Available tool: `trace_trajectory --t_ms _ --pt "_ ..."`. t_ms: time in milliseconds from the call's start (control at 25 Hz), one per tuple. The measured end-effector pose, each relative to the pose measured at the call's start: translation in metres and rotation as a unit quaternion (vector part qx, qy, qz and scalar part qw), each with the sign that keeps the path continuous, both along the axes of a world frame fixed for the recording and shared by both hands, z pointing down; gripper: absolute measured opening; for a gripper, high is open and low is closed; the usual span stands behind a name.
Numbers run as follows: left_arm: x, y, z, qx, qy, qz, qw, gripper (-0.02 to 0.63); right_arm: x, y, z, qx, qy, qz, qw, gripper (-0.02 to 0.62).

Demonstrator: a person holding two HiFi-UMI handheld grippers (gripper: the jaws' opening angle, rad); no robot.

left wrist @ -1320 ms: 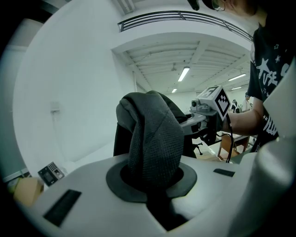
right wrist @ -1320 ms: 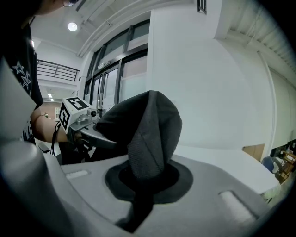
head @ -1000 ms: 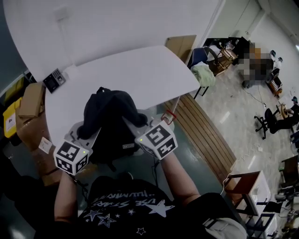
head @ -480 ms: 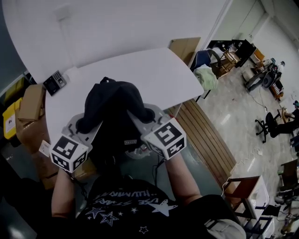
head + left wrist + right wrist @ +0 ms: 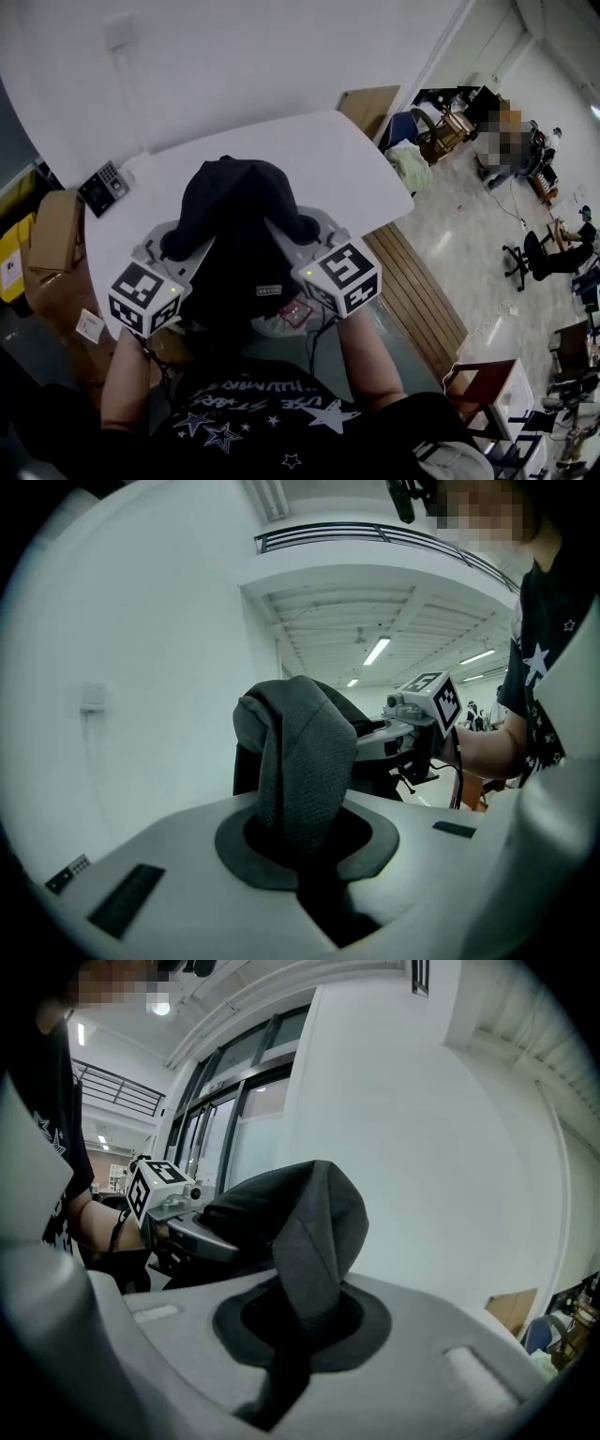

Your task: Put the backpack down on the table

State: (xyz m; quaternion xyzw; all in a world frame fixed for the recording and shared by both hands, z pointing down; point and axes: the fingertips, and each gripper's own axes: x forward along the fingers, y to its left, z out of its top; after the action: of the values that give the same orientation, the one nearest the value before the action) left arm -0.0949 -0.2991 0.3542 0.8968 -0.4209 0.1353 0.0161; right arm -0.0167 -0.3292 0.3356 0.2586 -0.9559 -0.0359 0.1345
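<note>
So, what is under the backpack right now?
The backpack hangs from the left gripper and right gripper over the white table. Its body covers the table edge beneath, so contact cannot be seen.

The dark shirt (image 5: 262, 412) carries white print among stars, upside down from where I stand; only "STAR" reads for sure. A small white label (image 5: 267, 292) on the backpack (image 5: 234, 216) is too small to read.

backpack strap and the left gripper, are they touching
Touching. The left gripper view shows the left gripper shut on the backpack strap, with the grey fabric pinched between its jaws.
</note>
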Motion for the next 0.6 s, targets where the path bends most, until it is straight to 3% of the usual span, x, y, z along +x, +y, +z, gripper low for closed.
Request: trace_trajectory --t_ms 240,600 --pt "-0.021 -0.040 -0.004 -0.005 0.016 0.030 0.9994 0.051 -0.020 -0.037 -0.006 0.004 0.000 0.016 1.000 0.020" --pt "-0.046 -0.099 -0.014 0.039 0.009 0.051 0.9979 0.051 -0.041 -0.088 -0.017 0.024 -0.023 0.052 0.998 0.020"
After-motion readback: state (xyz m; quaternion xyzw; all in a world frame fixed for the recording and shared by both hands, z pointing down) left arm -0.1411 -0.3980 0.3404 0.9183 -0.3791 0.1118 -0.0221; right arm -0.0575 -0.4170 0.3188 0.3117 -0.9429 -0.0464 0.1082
